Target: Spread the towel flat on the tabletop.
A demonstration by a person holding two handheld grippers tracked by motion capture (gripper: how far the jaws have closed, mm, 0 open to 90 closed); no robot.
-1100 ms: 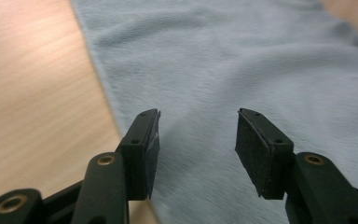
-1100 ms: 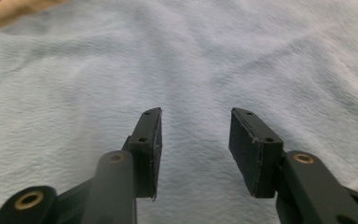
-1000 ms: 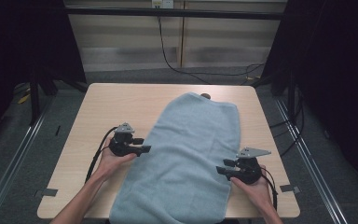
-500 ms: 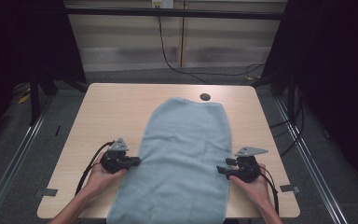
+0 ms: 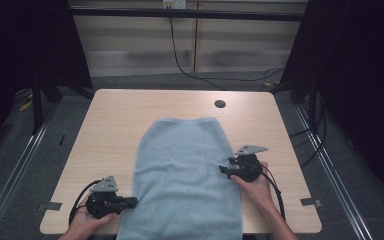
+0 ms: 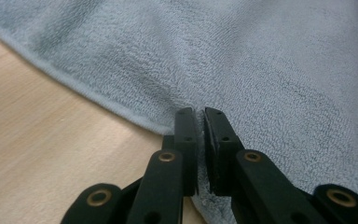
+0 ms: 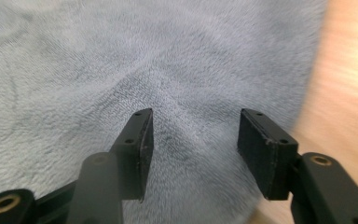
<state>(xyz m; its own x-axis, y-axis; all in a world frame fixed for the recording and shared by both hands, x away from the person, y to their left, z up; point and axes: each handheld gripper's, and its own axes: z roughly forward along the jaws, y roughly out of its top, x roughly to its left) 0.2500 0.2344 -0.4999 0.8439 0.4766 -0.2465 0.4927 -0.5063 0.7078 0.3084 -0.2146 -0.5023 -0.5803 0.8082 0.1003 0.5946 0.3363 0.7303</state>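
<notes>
A light blue towel (image 5: pixel 185 175) lies lengthwise down the middle of the wooden table (image 5: pixel 125 115), its near end at the front edge. My left gripper (image 5: pixel 132 201) is at the towel's left hem near the front. In the left gripper view this gripper (image 6: pixel 200 116) is shut on the hem of the towel (image 6: pixel 261 56); its jaws have just closed there and eased a touch. My right gripper (image 5: pixel 223 170) rests at the towel's right edge. In the right gripper view it (image 7: pixel 193 130) stands open over the towel (image 7: pixel 74 70), its jaws having just narrowed a little, pads not pressing.
A round cable hole (image 5: pixel 220 104) sits in the table beyond the towel's far end. Bare wood (image 5: pixel 105 145) runs along both sides of the towel. Cables trail from both grippers, and dark frames stand left and right of the table.
The towel has slid toward the near edge and lies flatter. My left gripper moved nearer and shut on its left hem. The right gripper shifted slightly inward.
</notes>
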